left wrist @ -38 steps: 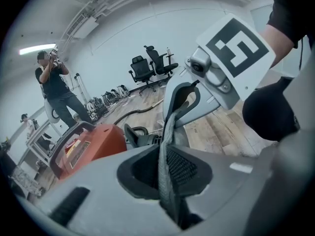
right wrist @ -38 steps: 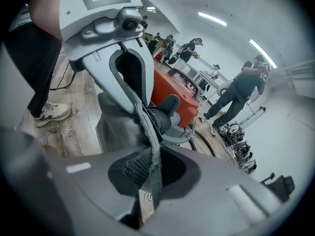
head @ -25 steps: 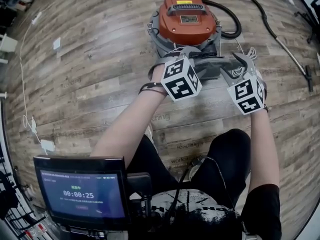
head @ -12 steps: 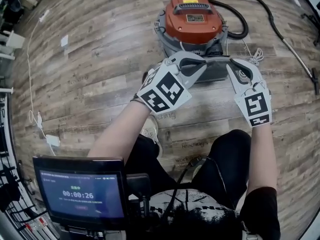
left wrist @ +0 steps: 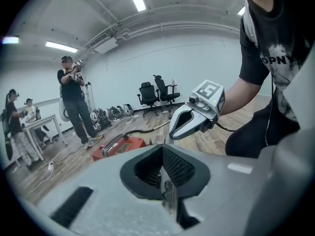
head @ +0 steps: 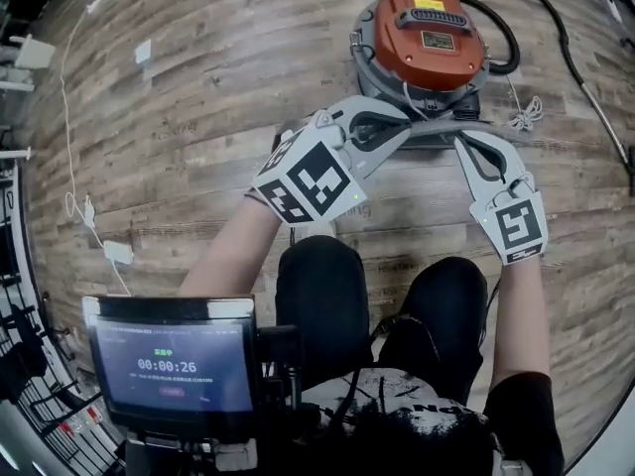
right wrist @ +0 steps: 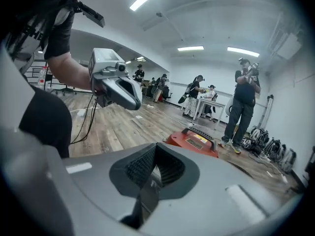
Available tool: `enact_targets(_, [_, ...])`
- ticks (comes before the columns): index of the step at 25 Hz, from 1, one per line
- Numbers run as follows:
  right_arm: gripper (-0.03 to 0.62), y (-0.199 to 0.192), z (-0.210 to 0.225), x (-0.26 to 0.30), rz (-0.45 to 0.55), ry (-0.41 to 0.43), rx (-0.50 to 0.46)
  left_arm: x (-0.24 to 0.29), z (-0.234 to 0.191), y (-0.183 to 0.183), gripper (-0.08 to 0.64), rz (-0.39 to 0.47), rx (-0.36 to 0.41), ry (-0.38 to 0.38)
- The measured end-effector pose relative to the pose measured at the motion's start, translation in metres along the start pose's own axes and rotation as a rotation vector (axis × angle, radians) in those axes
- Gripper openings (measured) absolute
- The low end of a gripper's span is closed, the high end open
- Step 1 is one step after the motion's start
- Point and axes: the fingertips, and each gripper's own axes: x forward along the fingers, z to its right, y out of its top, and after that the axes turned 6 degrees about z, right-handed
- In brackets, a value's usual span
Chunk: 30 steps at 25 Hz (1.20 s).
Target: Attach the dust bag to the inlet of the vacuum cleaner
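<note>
Dust bag [head: 437,124], thin and grey, is stretched just in front of the round, orange-lidded vacuum cleaner [head: 429,33], the left gripper [head: 405,127] and right gripper [head: 463,145] each pinching one end, so I'd say it's being presented, and next needs its mouth squared to the inlet.

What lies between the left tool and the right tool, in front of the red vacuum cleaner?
The grey dust bag lies there, gripped at its ends by the left tool and the right tool; the head view shows it.
</note>
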Motion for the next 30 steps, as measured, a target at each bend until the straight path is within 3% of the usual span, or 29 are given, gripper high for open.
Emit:
enact_targets(4, [0.005, 0.083, -0.01, -0.01, 0.043, 0.086, 0.043, -0.037, -0.007, 0.041, 0.003, 0.013, -0.15, 0.024])
enact_targets(9, [0.005, 0.224, 0.004, -0.044, 0.077, 0.131, 0.096, -0.103, -0.025, 0.155, 0.003, 0.075, -0.299, 0.083])
enact_targets(13, [0.005, 0.342, 0.013, -0.077, 0.076, 0.146, 0.139, -0.165, -0.039, 0.25, 0.003, 0.113, -0.372, 0.109])
enact_targets(16, [0.005, 0.414, 0.024, -0.089, 0.037, 0.143, 0.129, -0.201, -0.051, 0.306, 0.003, 0.129, -0.385, 0.083])
enact_targets(22, [0.005, 0.52, 0.034, -0.095, 0.098, 0.103, 0.058, -0.254, -0.076, 0.389, 0.003, 0.197, -0.378, 0.046])
enact_targets(26, [0.005, 0.541, 0.03, -0.103, 0.123, 0.055, 0.083, -0.274, -0.092, 0.421, 0.003, 0.231, -0.295, 0.051])
enact_targets(30, [0.005, 0.555, 0.031, -0.12, 0.155, 0.034, 0.094, -0.281, -0.095, 0.443, 0.003, 0.248, -0.261, 0.076])
